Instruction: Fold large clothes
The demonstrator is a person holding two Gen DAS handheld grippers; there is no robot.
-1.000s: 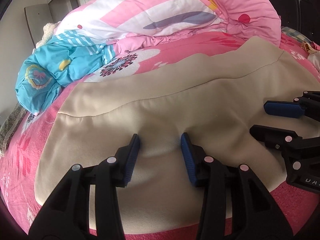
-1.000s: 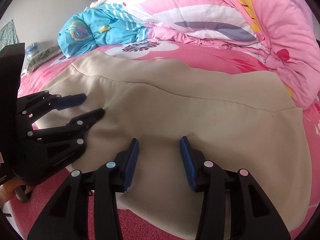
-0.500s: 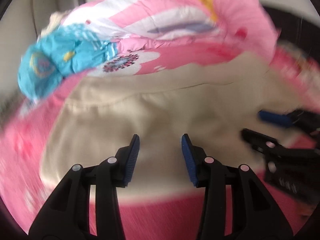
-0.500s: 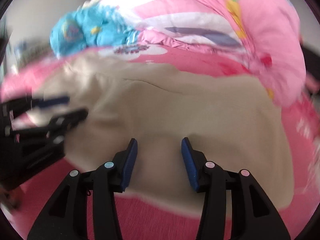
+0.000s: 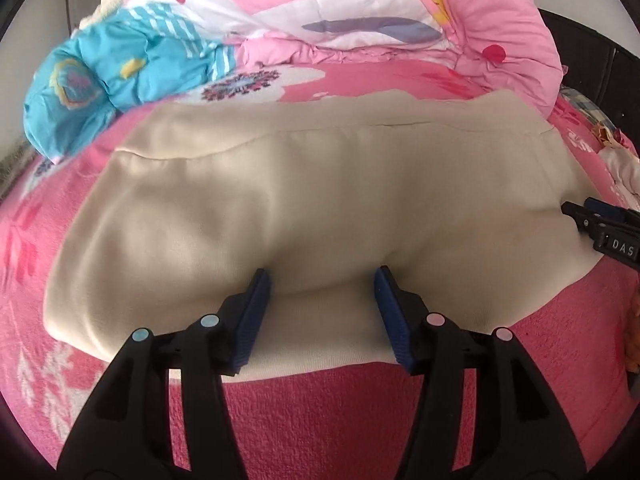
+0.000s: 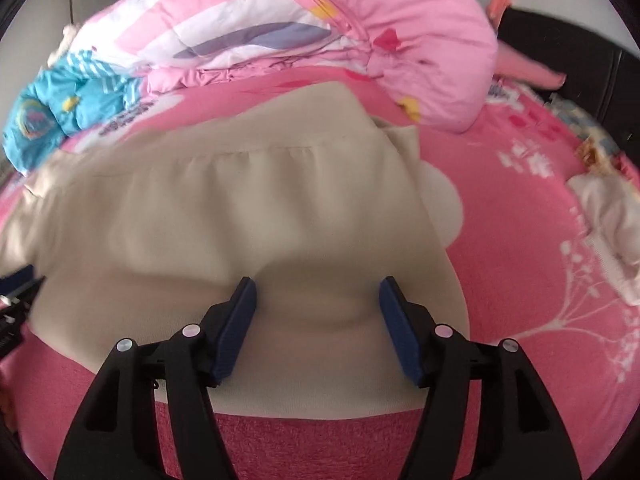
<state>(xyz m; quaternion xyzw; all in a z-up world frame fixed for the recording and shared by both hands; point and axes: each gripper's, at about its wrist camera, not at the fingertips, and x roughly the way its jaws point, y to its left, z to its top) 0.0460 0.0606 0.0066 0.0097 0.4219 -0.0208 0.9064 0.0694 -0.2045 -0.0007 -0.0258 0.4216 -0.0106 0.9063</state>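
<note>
Cream garment (image 5: 320, 200) lay flat; my left gripper (image 5: 320, 300) and right gripper (image 6: 316, 304) had just spread wider over its near hem, farther apart than before.

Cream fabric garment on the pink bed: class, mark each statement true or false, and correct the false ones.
1. The cream fabric garment lies on a pink floral bed sheet. True.
2. The left gripper is clamped shut on a blue sock. False: its jaws are open over the cream garment.
3. A crumpled blue patterned cloth lies beyond the garment. True.
4. The right gripper hangs over bare wooden floor. False: it is over the garment's near edge.
</note>
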